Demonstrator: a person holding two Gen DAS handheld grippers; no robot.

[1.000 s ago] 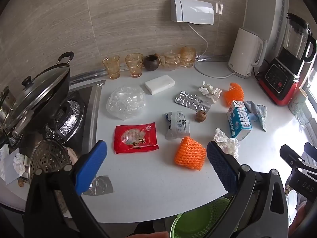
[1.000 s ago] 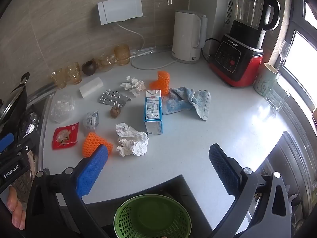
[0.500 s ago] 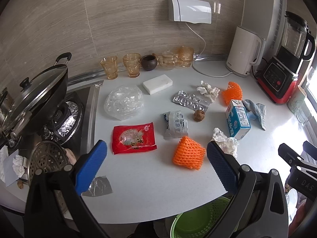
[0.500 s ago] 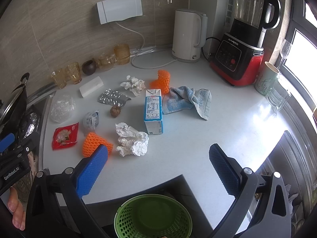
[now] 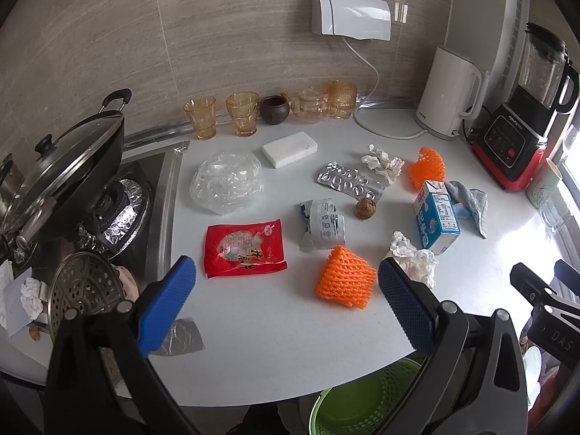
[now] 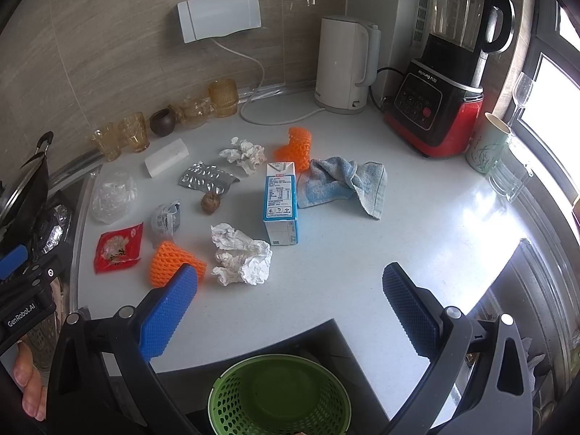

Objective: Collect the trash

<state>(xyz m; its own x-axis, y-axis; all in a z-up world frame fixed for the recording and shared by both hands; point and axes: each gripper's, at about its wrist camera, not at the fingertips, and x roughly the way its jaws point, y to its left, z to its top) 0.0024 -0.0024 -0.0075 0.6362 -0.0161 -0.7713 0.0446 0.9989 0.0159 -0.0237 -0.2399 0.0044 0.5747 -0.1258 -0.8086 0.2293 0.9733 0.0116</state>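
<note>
Trash lies scattered on the white counter (image 5: 272,340): a red snack packet (image 5: 243,247), an orange foam net (image 5: 345,283), a silver wrapper (image 5: 320,223), crumpled paper (image 6: 242,254), a blue milk carton (image 6: 280,203), a blister pack (image 5: 348,181), a brown nut (image 5: 365,209), a clear plastic bag (image 5: 227,180) and a second orange net (image 6: 296,146). A green basket (image 6: 279,395) sits below the counter's front edge. My left gripper (image 5: 286,301) is open and empty, above the front edge. My right gripper (image 6: 290,306) is open and empty, above the basket.
A stove with a lidded wok (image 5: 61,170) is at the left. Amber glasses (image 5: 241,114) line the wall. A white kettle (image 6: 344,65), a red blender (image 6: 442,87), a blue cloth (image 6: 344,181) and a white block (image 5: 290,149) stand on the counter.
Both views shifted only slightly. No object moved and both grippers stayed open.
</note>
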